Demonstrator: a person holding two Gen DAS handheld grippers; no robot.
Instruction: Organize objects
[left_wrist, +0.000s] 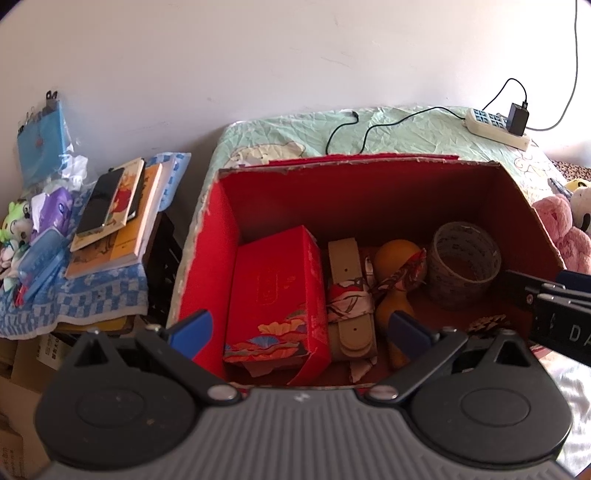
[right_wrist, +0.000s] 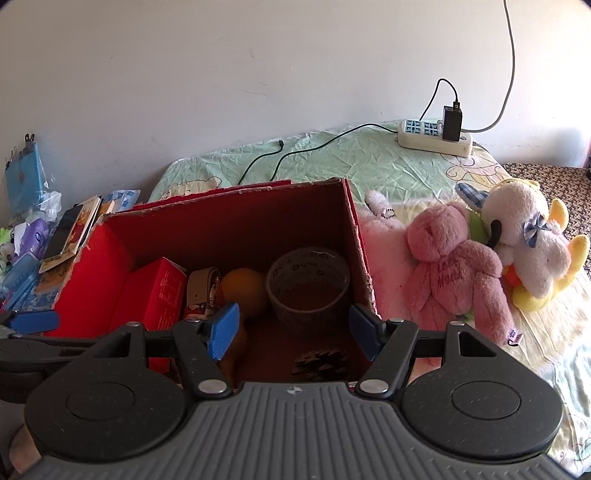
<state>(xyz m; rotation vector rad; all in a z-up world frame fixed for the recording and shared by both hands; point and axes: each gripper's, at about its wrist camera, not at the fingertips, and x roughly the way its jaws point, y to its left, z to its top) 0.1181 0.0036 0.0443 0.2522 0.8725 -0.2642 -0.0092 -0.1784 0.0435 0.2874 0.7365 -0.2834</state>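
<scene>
The red box (left_wrist: 369, 206) sits open on the bed (right_wrist: 369, 162), already holding a red carton (left_wrist: 277, 295) against its left wall, a beige strap (left_wrist: 351, 295), an orange gourd (left_wrist: 397, 258), a tape roll (right_wrist: 308, 284) standing on its rim at the right, and a pine cone (right_wrist: 319, 363) near the front. Outside it, just beside its right wall, lie a pink plush bear (right_wrist: 458, 269) and a white plush dog (right_wrist: 528, 236), touching each other; I judge one of these the likely next pick. The bear stretches lengthwise toward the camera, to the right of the right tongs (right_wrist: 295, 332), which are nearer it and stand apart, empty, above the box's front edge. The left tongs (left_wrist: 303, 328) are likewise apart and empty, over the carton.
</scene>
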